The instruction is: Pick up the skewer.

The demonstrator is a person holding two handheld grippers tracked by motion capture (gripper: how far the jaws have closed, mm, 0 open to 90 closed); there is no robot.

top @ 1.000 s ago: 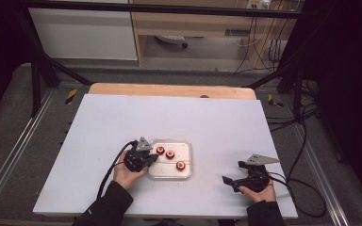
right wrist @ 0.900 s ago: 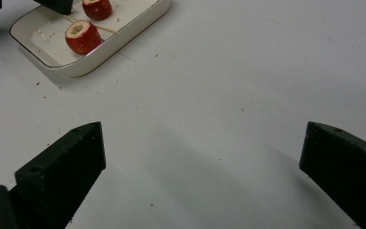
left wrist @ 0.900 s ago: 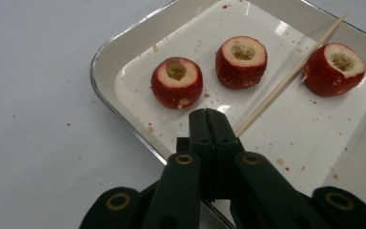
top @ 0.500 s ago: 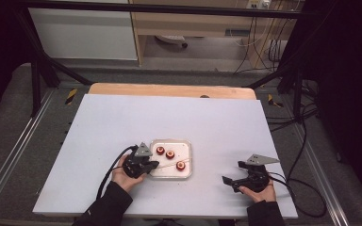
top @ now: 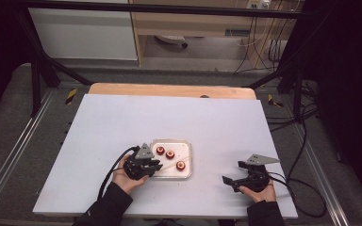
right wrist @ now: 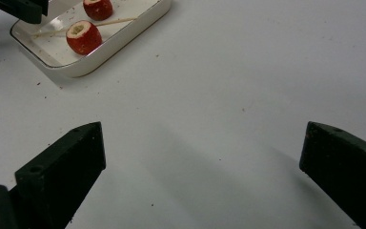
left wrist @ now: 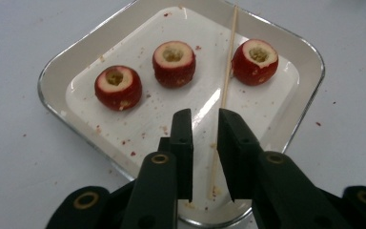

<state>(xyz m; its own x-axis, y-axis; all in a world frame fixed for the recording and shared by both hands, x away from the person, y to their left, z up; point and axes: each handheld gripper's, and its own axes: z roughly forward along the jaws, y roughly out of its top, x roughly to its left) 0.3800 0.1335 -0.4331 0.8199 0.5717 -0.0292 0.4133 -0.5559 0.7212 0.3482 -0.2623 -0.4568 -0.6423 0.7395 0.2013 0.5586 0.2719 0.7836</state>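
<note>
Left black two-jaw gripper (left wrist: pixel 205 143) hangs over the near rim of the white rectangular tray (left wrist: pixel 310 62), jaws narrowly parted astride a thin wooden skewer (left wrist: pixel 225 81) without clamping it. Beyond lie three cored red fruits (left wrist: pixel 173 63). Right gripper (right wrist: pixel 202 157) gapes wide, released, above the white table (right wrist: pixel 248 71).

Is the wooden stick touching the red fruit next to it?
Apart. In the left gripper view, the wooden skewer lies flat on the white tray, and a strip of bare tray shows between it and the nearest cored red fruit.
</note>
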